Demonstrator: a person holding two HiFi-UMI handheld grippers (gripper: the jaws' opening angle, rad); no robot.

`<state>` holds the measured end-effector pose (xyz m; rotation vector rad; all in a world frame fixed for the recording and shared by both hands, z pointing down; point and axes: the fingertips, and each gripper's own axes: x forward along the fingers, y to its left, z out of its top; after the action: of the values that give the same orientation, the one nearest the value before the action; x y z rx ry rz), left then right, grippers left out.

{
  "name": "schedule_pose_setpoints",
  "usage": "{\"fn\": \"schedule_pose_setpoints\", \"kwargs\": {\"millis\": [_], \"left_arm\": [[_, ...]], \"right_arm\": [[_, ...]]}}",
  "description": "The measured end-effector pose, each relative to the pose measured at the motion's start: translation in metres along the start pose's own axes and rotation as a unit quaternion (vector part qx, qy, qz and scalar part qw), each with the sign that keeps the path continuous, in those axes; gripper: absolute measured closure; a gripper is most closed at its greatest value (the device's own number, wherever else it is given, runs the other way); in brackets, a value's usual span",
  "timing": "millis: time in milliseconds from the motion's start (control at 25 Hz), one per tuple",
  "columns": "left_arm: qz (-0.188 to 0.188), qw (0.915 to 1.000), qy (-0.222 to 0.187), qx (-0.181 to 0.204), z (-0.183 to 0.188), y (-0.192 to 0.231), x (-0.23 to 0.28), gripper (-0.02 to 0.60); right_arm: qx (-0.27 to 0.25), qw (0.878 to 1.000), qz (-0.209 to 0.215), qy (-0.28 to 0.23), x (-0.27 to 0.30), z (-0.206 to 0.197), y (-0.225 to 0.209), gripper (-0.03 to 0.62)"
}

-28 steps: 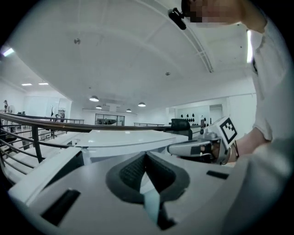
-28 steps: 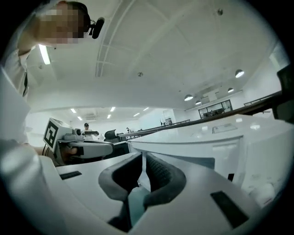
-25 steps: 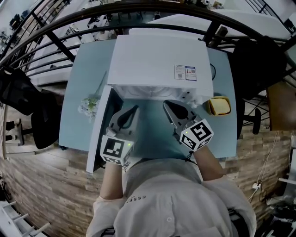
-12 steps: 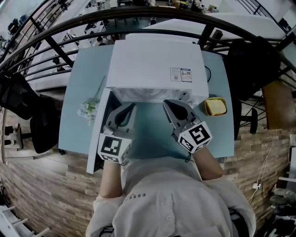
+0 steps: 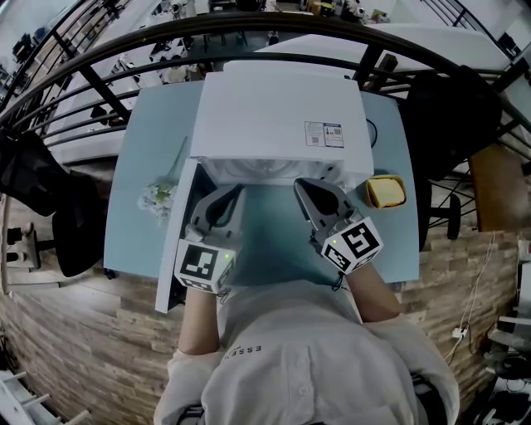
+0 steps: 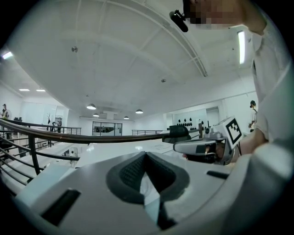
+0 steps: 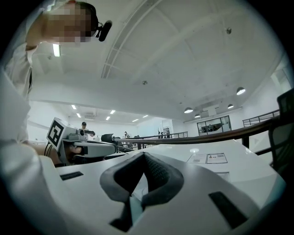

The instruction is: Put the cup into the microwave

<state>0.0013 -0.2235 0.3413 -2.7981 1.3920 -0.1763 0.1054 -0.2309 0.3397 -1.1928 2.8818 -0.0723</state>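
A white microwave stands on the light blue table, and its door is swung open at the left. To the right of the microwave sits a yellow cup, with no gripper touching it. My left gripper and right gripper hover side by side in front of the microwave's opening. Both point level at it, and both are shut and empty. Each gripper view shows the other gripper alongside: the right gripper and the left gripper.
A small bunch of flowers lies on the table left of the open door. A dark railing arcs behind the table. Dark chairs stand at the left and right sides. The floor below is wooden.
The head view has shifted slightly. Both grippers keep their place in front of the microwave's opening.
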Motion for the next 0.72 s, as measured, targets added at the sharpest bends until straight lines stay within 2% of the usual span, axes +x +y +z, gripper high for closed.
{"fn": "schedule_pose_setpoints", "kwargs": {"millis": [320, 520, 720], "left_arm": [[-0.007, 0.9999, -0.005, 0.005, -0.0001, -0.0027, 0.0017, 0.58], [-0.013, 0.9997, -0.004, 0.02, -0.0007, -0.0049, 0.0031, 0.58], [-0.004, 0.9999, 0.001, 0.011, -0.0062, -0.0015, 0.0021, 0.58]], "right_arm": [[0.001, 1.0, -0.004, 0.0, 0.0018, -0.0028, -0.0011, 0.579], [0.002, 1.0, -0.007, 0.005, 0.0046, -0.0057, -0.0018, 0.579], [0.002, 1.0, -0.007, 0.004, 0.0056, -0.0064, -0.0014, 0.579]]}}
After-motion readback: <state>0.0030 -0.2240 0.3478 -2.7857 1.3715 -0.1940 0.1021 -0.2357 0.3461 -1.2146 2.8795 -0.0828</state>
